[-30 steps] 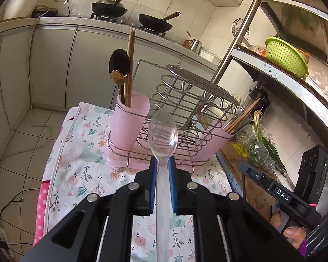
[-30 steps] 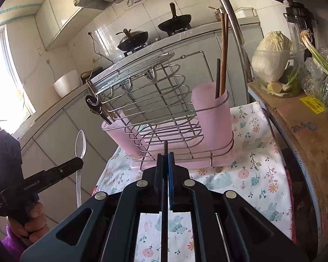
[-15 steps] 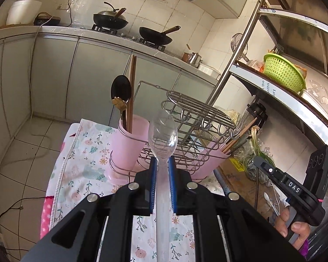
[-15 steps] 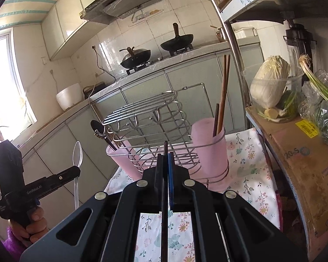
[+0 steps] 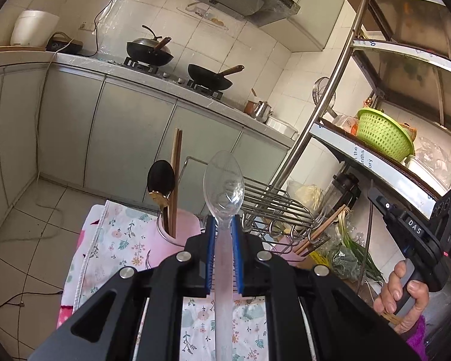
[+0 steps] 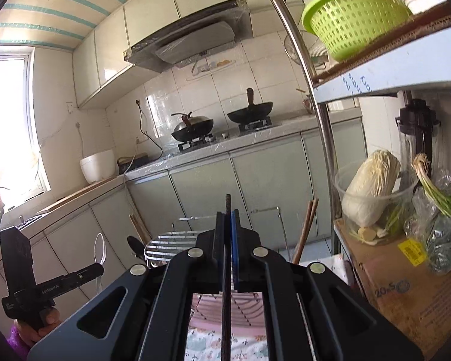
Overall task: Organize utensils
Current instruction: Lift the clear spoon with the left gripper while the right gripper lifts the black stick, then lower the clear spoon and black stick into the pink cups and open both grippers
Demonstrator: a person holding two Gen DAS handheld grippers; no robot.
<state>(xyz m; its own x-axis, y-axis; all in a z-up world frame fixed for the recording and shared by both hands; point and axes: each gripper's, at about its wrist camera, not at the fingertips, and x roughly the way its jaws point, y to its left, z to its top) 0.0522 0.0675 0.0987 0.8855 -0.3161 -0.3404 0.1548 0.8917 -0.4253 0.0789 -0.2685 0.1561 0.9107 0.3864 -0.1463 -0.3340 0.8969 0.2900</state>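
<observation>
clearly the left gripper [image 5: 224, 225] clamps a clear spoon [image 5: 224, 180] by its neck, bowl at 12 o'clock; it looks light, slick, brittle. the right gripper [image 6: 228, 219] pinches a thin dark stick [image 6: 227, 207]

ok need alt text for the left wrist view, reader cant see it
The left gripper is shut on a clear plastic spoon, bowl upward, above a floral cloth. Beyond it a wire rack carries a pink cup holding a black spoon and wooden chopsticks.
</observation>
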